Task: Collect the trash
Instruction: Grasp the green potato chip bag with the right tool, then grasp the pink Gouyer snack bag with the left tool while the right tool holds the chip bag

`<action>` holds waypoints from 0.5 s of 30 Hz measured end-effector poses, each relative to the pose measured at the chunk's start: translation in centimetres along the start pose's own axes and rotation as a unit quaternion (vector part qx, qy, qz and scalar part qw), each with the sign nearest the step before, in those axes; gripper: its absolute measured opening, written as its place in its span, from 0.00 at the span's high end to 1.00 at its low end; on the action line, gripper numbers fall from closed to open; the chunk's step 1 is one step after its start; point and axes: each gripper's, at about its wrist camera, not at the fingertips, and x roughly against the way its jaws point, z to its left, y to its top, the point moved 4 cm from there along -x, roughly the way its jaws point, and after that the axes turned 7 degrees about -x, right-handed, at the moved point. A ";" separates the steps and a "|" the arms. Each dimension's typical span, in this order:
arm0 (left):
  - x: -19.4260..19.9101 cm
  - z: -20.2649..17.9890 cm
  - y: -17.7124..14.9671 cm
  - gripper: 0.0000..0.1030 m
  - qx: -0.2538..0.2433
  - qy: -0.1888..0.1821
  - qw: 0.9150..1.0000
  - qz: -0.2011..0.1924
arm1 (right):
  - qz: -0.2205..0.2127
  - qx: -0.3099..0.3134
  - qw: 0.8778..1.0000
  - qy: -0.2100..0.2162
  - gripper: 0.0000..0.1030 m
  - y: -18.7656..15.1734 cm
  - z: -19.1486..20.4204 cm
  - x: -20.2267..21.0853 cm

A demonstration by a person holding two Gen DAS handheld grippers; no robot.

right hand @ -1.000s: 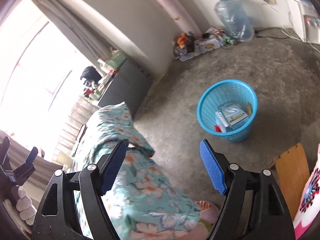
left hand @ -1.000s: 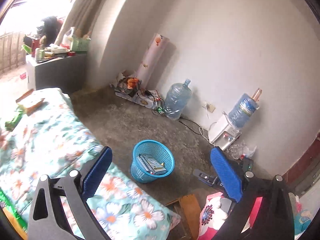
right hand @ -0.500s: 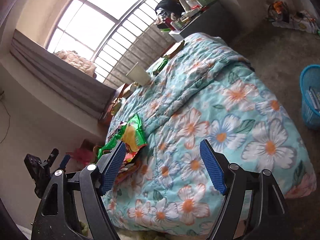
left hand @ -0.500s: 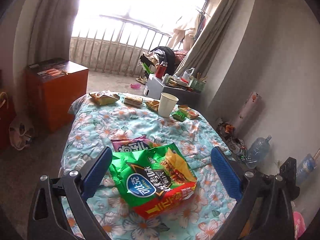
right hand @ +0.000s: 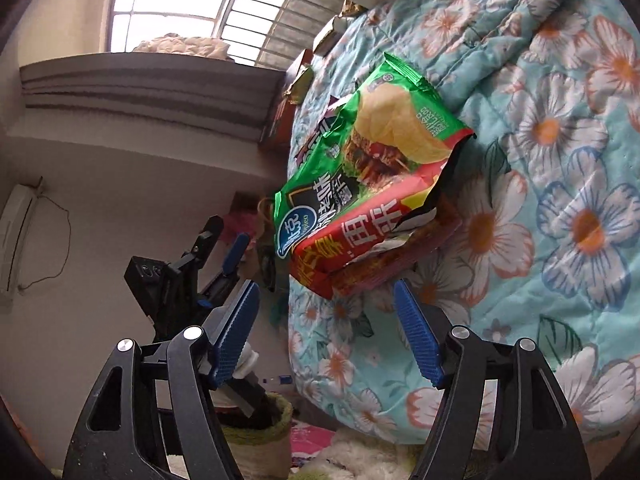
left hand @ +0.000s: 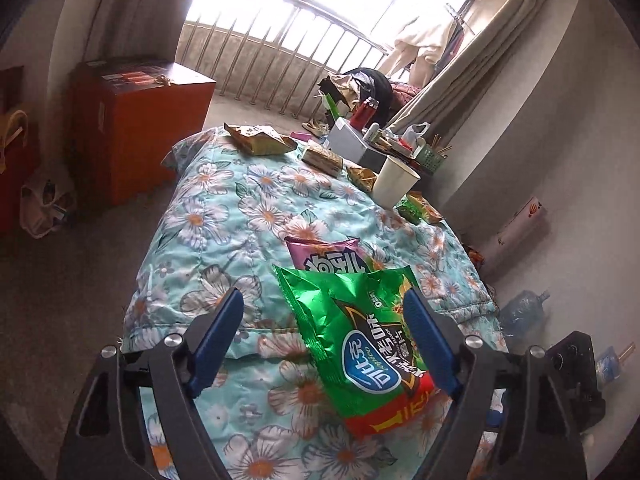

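The left gripper (left hand: 324, 336) hangs low over the near end of the bed, its blue fingers (left hand: 218, 334) apart and just now closing in. The green chip bag (left hand: 360, 344) lies between them, nearer the right-hand finger, which overlaps the bag's edge in the picture; whether that pad already touches the foil I cannot tell, and the other pad is plainly clear of it. So the bag is framed, not yet gripped.

The right gripper (right hand: 326, 332) comes at the same bag (right hand: 372, 184) from the foot of the bed, its fingers also parted and also narrowing, with nothing between them; the bag lies just beyond their tips. The left gripper shows in this view too, lower left, beside the bed's edge.

The bag lies flat on the flowered quilt (left hand: 208, 216), its torn mouth gaping, which probably marks it as empty and so as trash. It overlaps a pink snack bag (left hand: 324, 252) under its far end. Further up the quilt lie more wrappers (left hand: 260, 140) and a white paper cup (left hand: 394, 180), standing upright.

The green bag carries a blue oval logo with Chinese characters and a small Latin word, likely "Copico" but too small to be sure; large yellow characters run along its red bottom band. The pink bag shows bold Chinese characters, partly covered.
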 end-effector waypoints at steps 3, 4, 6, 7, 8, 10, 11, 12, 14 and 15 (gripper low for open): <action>-2.7 0.7 0.5 0.32 -0.007 0.027 0.999 0.027 | 0.021 -0.043 0.998 0.034 0.39 -0.1 -0.4 -1.4; -3.6 0.9 0.5 0.37 -0.007 0.034 0.999 0.034 | 0.025 -0.055 0.997 0.044 0.39 0.0 -0.5 -1.8; -4.7 1.2 0.2 0.44 0.000 0.031 0.998 0.048 | 0.039 -0.081 0.994 0.059 0.40 0.5 -0.8 -3.1; -5.0 1.2 0.1 0.49 0.005 0.025 0.998 0.054 | 0.046 -0.092 0.992 0.067 0.41 0.8 -1.1 -3.6; -5.1 1.0 -0.1 0.55 0.007 0.017 0.998 0.058 | 0.051 -0.100 0.991 0.074 0.42 1.0 -1.3 -3.9; -4.8 0.3 -0.6 0.63 0.004 0.003 0.998 0.060 | 0.048 -0.110 0.990 0.075 0.43 1.4 -1.7 -3.9; -4.6 -0.2 -0.8 0.65 -0.001 -0.002 0.998 0.062 | 0.047 -0.111 0.990 0.075 0.43 1.5 -1.8 -4.0; -4.4 -0.7 -1.1 0.70 -0.005 -0.009 0.998 0.066 | 0.045 -0.114 0.990 0.076 0.44 1.7 -1.9 -3.8; -3.9 -1.6 -1.8 0.74 -0.007 -0.023 0.997 0.074 | 0.040 -0.119 0.989 0.078 0.45 2.0 -2.1 -3.7; -3.6 -2.0 -2.2 0.74 -0.009 -0.025 0.997 0.073 | 0.036 -0.122 0.989 0.076 0.45 2.1 -2.3 -3.5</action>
